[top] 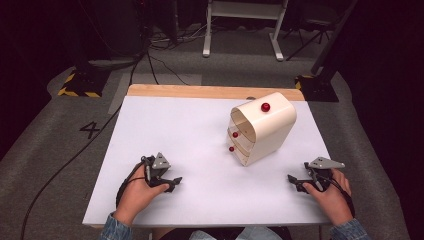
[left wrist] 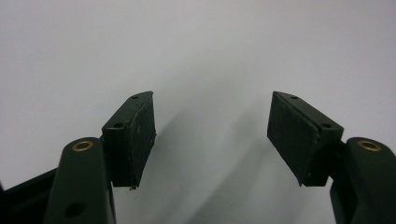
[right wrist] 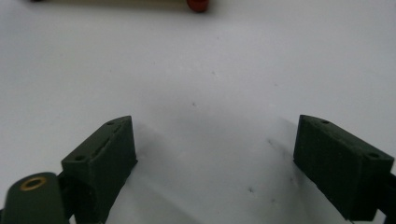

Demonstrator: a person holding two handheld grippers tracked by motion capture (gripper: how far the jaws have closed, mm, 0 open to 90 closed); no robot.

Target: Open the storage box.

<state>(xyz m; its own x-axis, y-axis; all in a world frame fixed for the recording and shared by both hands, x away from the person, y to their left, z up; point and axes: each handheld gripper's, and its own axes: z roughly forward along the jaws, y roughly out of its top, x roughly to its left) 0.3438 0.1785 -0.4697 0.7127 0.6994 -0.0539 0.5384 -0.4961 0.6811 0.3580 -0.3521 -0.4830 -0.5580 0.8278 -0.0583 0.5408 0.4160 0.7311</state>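
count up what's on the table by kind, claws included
cream drawer cabinet: 1
red knobs: 3, one on top, two on the drawer fronts
claws: 2, left claw and right claw, both open and holding nothing
total: 6
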